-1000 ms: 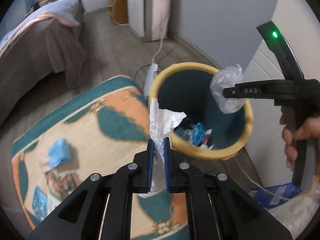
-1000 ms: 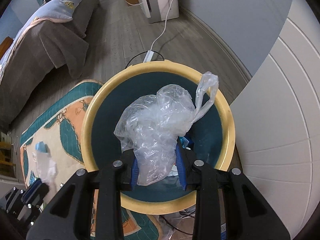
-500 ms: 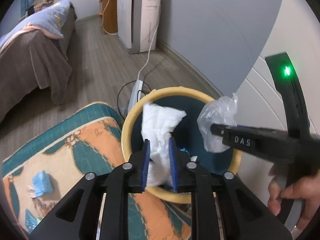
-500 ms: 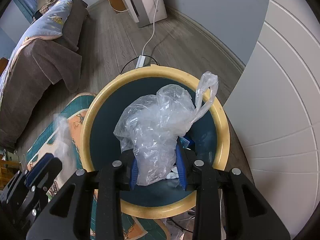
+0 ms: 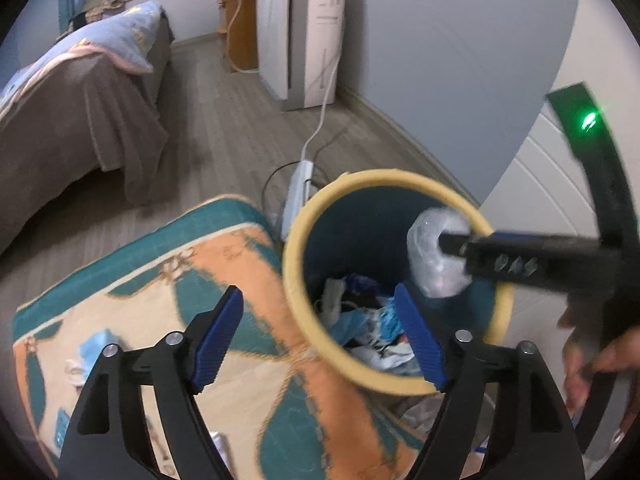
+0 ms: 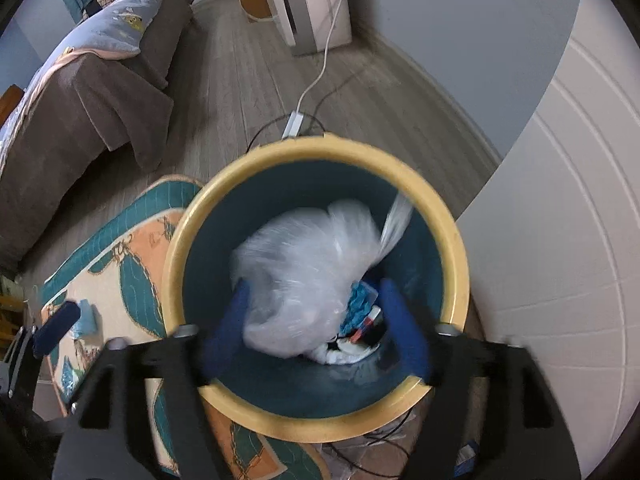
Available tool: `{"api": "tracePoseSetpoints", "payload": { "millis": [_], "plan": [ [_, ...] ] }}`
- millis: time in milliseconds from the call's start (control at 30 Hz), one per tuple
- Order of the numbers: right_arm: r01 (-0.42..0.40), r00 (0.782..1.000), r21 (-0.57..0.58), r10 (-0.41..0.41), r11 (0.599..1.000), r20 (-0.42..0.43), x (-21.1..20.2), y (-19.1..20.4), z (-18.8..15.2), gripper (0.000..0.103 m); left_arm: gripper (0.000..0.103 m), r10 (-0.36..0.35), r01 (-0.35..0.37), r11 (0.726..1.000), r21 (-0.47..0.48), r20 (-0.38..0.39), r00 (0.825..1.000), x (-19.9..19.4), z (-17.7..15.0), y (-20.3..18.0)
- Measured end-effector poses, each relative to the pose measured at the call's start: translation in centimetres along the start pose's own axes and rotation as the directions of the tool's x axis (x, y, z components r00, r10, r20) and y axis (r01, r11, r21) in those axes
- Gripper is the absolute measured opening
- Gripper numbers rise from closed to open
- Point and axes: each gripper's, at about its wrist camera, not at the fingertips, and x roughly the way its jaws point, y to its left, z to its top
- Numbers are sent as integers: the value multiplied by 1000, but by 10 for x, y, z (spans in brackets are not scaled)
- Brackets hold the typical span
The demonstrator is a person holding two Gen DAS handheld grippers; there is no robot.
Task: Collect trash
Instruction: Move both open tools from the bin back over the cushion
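A crumpled clear plastic bag [image 6: 308,276] hangs blurred inside the yellow-rimmed, teal-lined bin [image 6: 456,248], above mixed trash [image 5: 372,332].

Grey plank floor [image 5: 224,128], pale blue wall [image 5: 440,60], brown-draped bed [image 5: 72,112], patterned rug [image 5: 168,280], white appliance [image 5: 300,40].

A yellow rim and a dark teal inner wall are shown on the bin [image 6: 454,240]. A translucent whitish tone is seen on the plastic bag [image 6: 308,276]. Blue pads on black arms are carried by the left gripper [image 5: 320,336] and the right gripper [image 6: 316,328]. The rug [image 5: 168,280] is patterned in teal, orange and cream. A light blue piece of trash [image 5: 98,346] is seen on it. The bed [image 5: 72,120] is draped in brown under a pale blue cover.
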Motion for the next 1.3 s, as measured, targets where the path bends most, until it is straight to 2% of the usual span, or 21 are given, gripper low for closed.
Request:
{"api": "tracePoseSetpoints", "payload": {
  "millis": [33,67,233,500,667,833,1000,1067,1167,1300],
  "plan": [
    [-1,1000,3,1,1000,9,-2,1,0,90,82,7,-8,1000,-9,-6,1000,0,-2,5],
    [-7,1000,7,6,1000,16,-3,2,1,92,83,20,-20,1000,-21,-14,1000,-1,-4,10],
    [-9,1000,-10,9,1000,21,-9,17,0,96,89,62,-62,997,-45,-18,998,-13,-13,31],
    [-13,999,-52,15,999,43,-27,48,-5,97,91,94,-93,994,-56,12,996,-56,-27,62],
    [-7,999,-86,11,996,52,-38,69,-11,97,92,144,-142,988,-62,25,989,-93,-42,96],
    [-24,998,-145,33,989,59,-51,100,-20,97,93,211,-209,973,-99,12,977,-129,-64,143],
    [5,997,-272,17,962,79,-61,140,-34,97,95,234,-228,958,-176,16,972,-155,-92,180],
    [25,996,-318,2,948,87,-63,154,-41,97,95,231,-220,948,-231,20,973,-161,-111,195],
    [48,996,-361,-15,931,92,-67,172,-53,97,95,226,-219,923,-315,-13,974,-161,-130,217],
    [51,994,-387,-11,921,105,-74,191,-67,97,95,268,-253,911,-325,3,963,-166,-141,232]
  ]
}}
